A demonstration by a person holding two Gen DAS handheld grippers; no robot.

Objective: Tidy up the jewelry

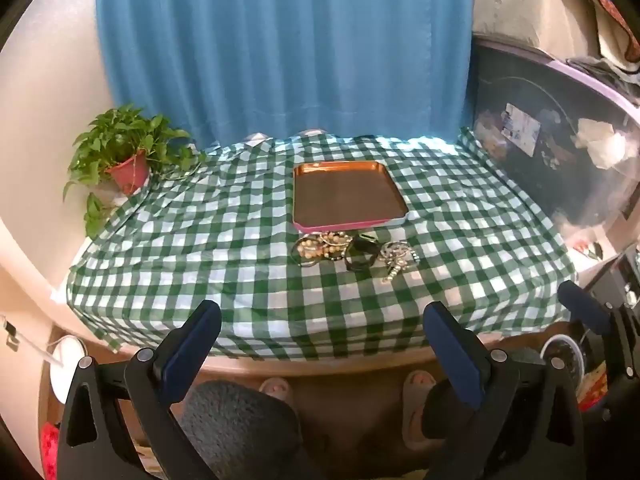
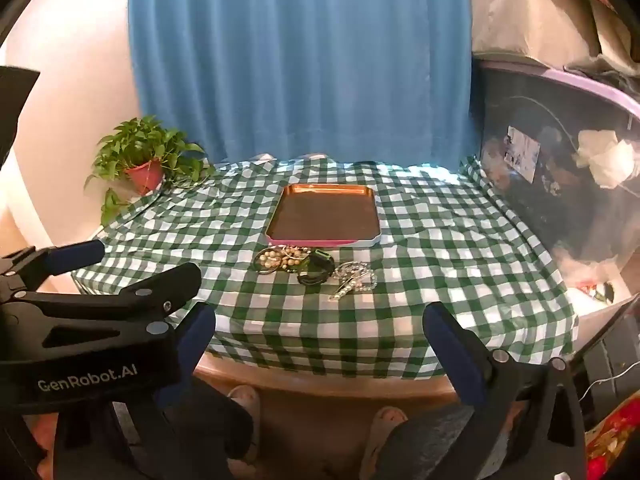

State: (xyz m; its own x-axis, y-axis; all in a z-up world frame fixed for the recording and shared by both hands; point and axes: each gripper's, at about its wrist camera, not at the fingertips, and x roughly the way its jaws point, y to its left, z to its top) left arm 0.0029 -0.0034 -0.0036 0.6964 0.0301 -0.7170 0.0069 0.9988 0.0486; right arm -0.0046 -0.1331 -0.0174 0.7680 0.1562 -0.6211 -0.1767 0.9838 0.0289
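A copper-coloured tray [image 1: 347,168] with a pink rim lies empty in the middle of the checked table; it also shows in the right wrist view [image 2: 324,189]. Just in front of it lies a row of jewelry: pearl bracelets [image 1: 320,246] [image 2: 280,259], a black bangle [image 1: 360,256] [image 2: 316,270] and a silver chain piece [image 1: 394,258] [image 2: 354,278]. My left gripper [image 1: 320,320] is open and empty, held back over the table's near edge. My right gripper [image 2: 318,322] is open and empty too, beside the left one [image 2: 80,304].
A green-and-white checked cloth [image 1: 200,248] covers the table. A potted plant [image 1: 128,160] stands at the back left corner. A blue curtain [image 1: 280,40] hangs behind. A large dark bin [image 1: 560,148] stands along the right side. Feet in slippers show below the table edge.
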